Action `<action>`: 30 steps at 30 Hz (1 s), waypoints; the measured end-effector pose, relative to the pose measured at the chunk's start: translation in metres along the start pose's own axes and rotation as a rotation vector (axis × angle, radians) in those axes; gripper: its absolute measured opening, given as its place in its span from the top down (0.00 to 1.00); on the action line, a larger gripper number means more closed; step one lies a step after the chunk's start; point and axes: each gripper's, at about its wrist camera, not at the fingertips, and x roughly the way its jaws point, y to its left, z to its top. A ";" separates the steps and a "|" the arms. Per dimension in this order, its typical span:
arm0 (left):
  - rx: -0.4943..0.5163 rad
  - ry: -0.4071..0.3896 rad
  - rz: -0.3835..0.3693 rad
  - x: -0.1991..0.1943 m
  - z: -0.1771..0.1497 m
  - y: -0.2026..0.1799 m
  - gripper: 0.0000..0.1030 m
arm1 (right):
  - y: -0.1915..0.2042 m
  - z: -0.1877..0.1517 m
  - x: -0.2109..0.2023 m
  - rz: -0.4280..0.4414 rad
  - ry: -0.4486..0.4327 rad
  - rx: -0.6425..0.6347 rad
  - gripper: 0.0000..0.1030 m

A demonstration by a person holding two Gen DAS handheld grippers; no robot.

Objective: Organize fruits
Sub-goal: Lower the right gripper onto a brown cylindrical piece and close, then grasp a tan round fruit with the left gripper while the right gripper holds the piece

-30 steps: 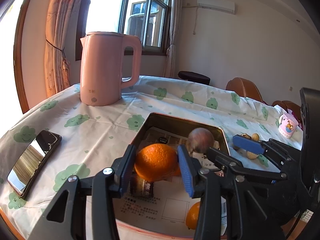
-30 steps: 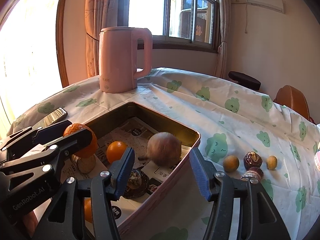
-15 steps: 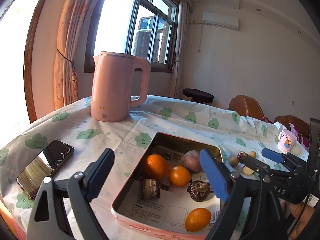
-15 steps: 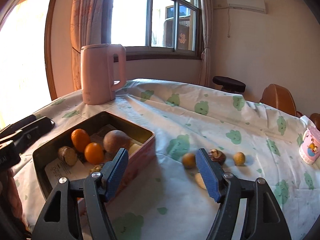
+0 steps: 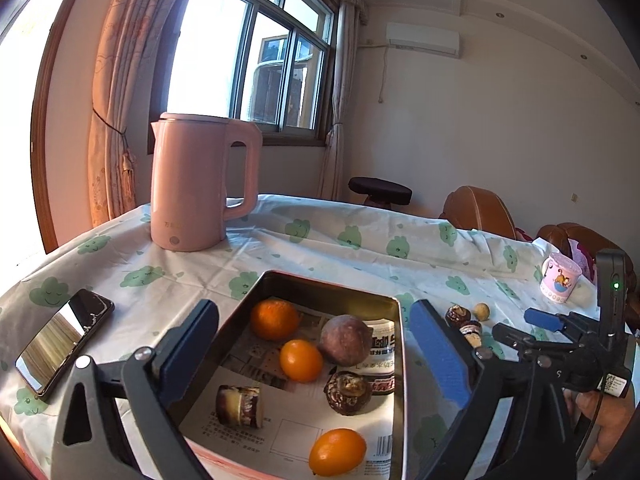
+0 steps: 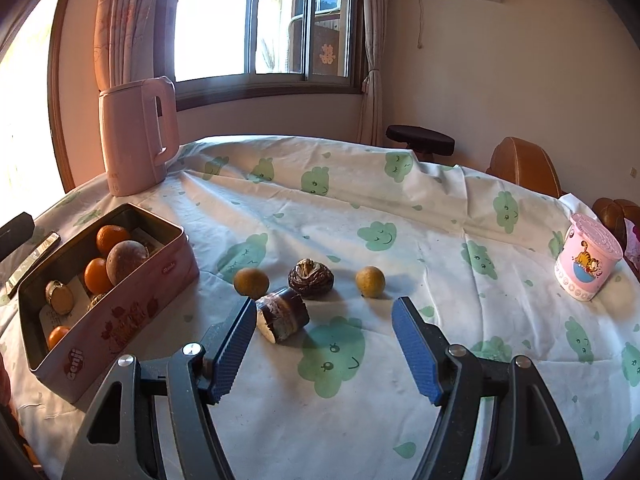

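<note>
Left tool [image 5: 314,354] stands wide and empty, jaws just opened over the tin [image 5: 394,360], orange [image 5: 275,319] inside at 11 o'clock. Right tool [image 6: 324,344], apart, faces loose fruit [image 6: 282,317] on the bench [image 6: 400,208], presumably next.

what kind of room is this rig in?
Most likely a home dining or living room: a round table under a cloud-print cloth, a pink electric kettle by the curtained window, and a wall air conditioner.
</note>
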 end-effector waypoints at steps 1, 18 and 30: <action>0.009 0.001 -0.004 0.001 0.000 -0.004 0.04 | 0.002 0.000 0.003 0.014 0.015 -0.001 0.31; 0.136 0.085 -0.089 0.027 -0.003 -0.072 0.05 | 0.001 0.008 0.041 0.151 0.132 0.025 0.64; 0.274 0.251 -0.138 0.101 -0.011 -0.149 0.36 | -0.067 0.009 0.006 -0.039 -0.059 0.185 0.64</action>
